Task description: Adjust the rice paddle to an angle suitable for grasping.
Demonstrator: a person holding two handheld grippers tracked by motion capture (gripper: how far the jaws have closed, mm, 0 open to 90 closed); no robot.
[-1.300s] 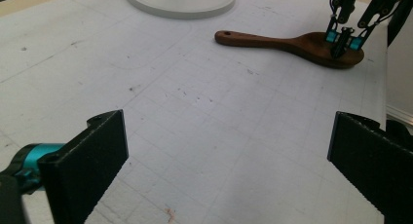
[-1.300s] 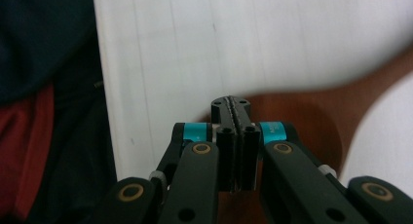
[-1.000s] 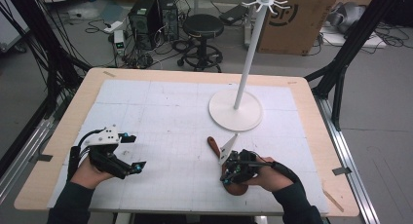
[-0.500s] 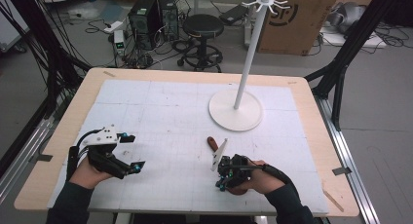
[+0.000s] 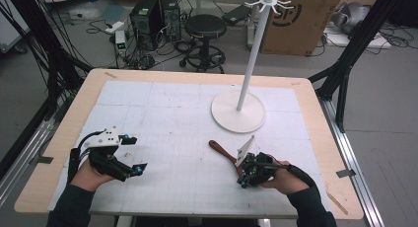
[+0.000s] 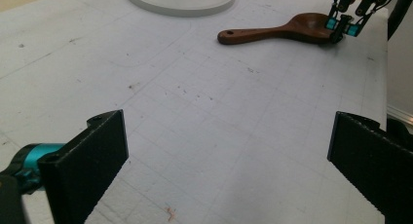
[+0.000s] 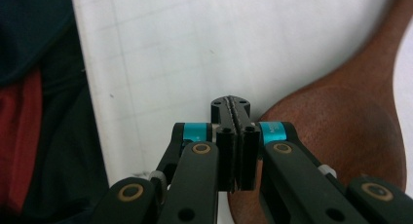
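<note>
White gridded mat (image 5: 162,118) on a wooden table. Wooden spoon (image 6: 285,30) lies flat on the mat, not lifted. Right gripper (image 7: 233,109) sits at the bowl's edge, jaws pressed together on nothing. Left gripper (image 6: 229,151) rests well apart from the spoon, jaws wide, empty. Grasp and any hanging on the stand (image 5: 239,111) not yet done.

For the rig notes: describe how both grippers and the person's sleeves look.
Both the left gripper and right gripper are black linkages with teal accents, brass-coloured pivot pins, flat ridged black pads and trailing black cables. The left carries a grey three-cornered plate. The sleeves are dark.
</note>
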